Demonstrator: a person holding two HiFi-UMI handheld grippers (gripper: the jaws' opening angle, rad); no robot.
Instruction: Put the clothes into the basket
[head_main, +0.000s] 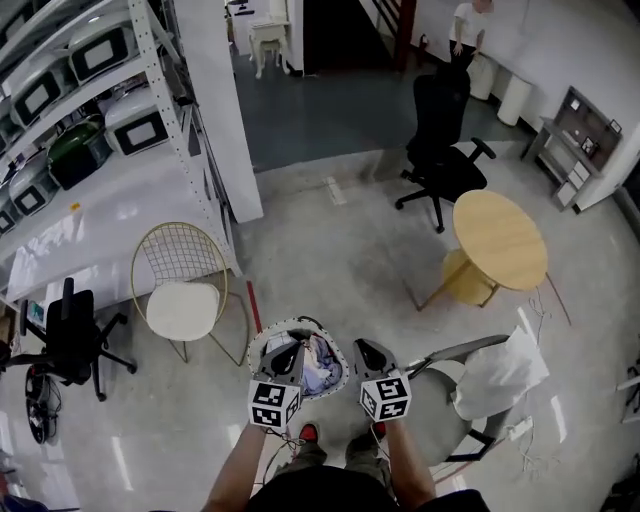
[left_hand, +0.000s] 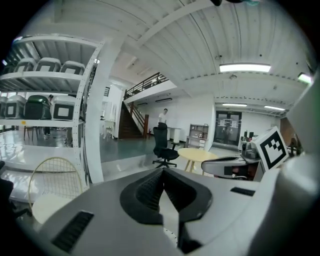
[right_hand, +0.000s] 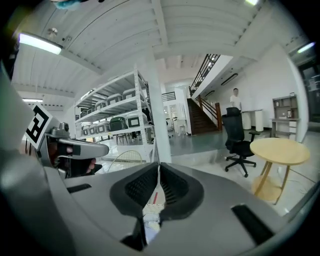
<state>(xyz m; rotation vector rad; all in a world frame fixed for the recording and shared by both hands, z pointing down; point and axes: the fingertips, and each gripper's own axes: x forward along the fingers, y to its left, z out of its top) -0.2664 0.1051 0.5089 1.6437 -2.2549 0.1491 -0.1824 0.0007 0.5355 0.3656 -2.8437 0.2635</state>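
A white basket (head_main: 258, 345) stands on the floor just ahead of the person's feet, with pale clothes (head_main: 322, 370) piled inside. My left gripper (head_main: 289, 350) hangs over the basket's left half. Its jaws (left_hand: 162, 170) meet at the tips, with nothing between them. My right gripper (head_main: 369, 348) is beside the basket's right rim. In the right gripper view its jaws (right_hand: 159, 166) are shut and empty. A white garment (head_main: 502, 372) lies draped over a grey chair (head_main: 455, 352) to the right.
A wire chair with a white cushion (head_main: 184, 300) stands left of the basket. A round wooden table (head_main: 498, 238) and a black office chair (head_main: 440, 150) are further ahead on the right. Shelving (head_main: 90, 80) and a white pillar (head_main: 225, 110) fill the left. A person (head_main: 468, 25) stands far back.
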